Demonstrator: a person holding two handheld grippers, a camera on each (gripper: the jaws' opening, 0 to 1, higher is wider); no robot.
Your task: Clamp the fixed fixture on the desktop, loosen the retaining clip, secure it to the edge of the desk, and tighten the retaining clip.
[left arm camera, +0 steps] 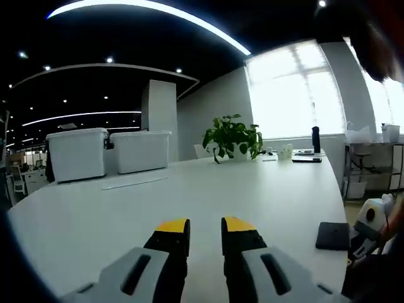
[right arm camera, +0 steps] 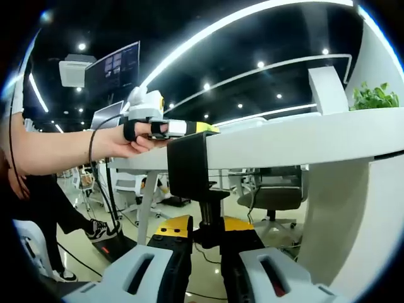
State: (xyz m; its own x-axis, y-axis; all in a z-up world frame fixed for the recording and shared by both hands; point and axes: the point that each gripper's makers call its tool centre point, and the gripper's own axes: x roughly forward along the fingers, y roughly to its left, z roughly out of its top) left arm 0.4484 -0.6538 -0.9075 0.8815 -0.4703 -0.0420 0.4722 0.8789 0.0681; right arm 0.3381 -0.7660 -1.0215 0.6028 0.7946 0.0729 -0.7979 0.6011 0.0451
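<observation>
The black clamp fixture [right arm camera: 188, 163] hooks over the edge of the white desk [right arm camera: 297, 142]. Its screw [right arm camera: 206, 211] runs down to a dark knob, which sits between the jaws of my right gripper [right arm camera: 205, 235] below the desktop; the jaws are shut on that knob. The fixture's flat black top plate [left arm camera: 332, 235] lies at the desk's near right edge. My left gripper [left arm camera: 205, 228] hovers low over the desktop [left arm camera: 189, 196], its jaws slightly apart with nothing between them. A hand holds that left gripper [right arm camera: 165, 128] just left of the fixture.
Two white lidded bins [left arm camera: 107, 151] stand at the desk's far left, and a potted plant [left arm camera: 232, 136] and a dark bottle [left arm camera: 315, 139] at the far end. An office chair [right arm camera: 271, 186] sits under the desk. The person's legs [right arm camera: 57, 214] stand at the left.
</observation>
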